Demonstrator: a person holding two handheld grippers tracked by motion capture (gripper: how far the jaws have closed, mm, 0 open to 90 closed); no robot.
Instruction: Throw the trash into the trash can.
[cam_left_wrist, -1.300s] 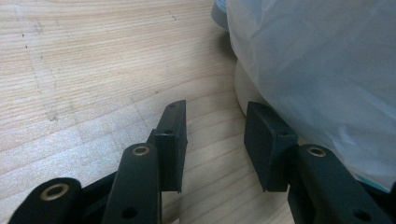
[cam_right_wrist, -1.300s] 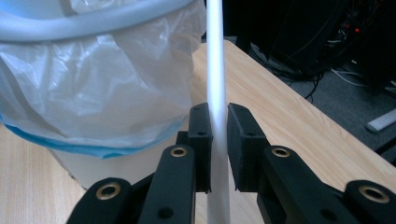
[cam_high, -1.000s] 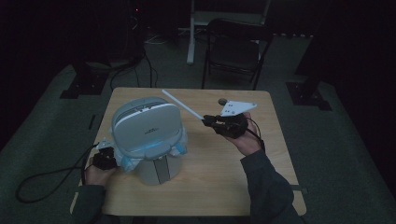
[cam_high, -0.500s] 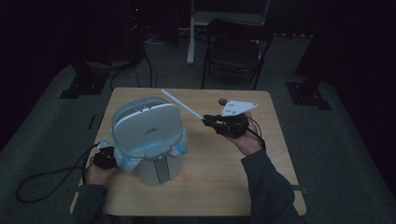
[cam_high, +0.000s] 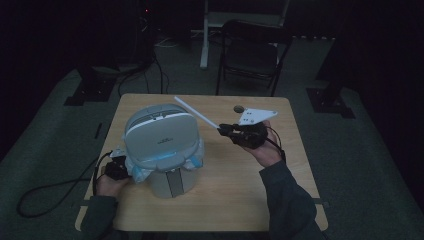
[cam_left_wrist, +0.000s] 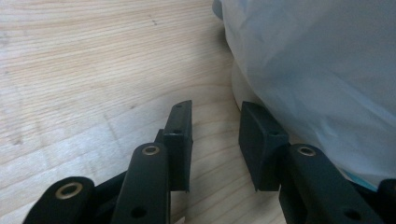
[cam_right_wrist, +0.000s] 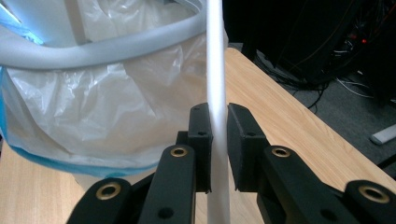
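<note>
A grey lidded bin (cam_high: 162, 145) stands on the wooden table (cam_high: 235, 200), lined with a clear plastic bag (cam_high: 196, 159) that has a blue edge. My left gripper (cam_high: 125, 170) lies low at the bin's left side. In the left gripper view its jaws (cam_left_wrist: 215, 112) have just been closing; they stand apart over bare wood, and the bag (cam_left_wrist: 317, 70) bulges beside the right jaw. My right gripper (cam_high: 222, 129) is shut on a thin white rod (cam_high: 195, 111) that slants up past the bin's rim (cam_right_wrist: 107, 49). The rod (cam_right_wrist: 215, 56) runs between the pads.
A dark folding chair (cam_high: 250, 55) stands beyond the far table edge. The left gripper's cable (cam_high: 45, 192) trails off the table onto the floor at the left. Bare tabletop lies in front of the bin and to the right of it.
</note>
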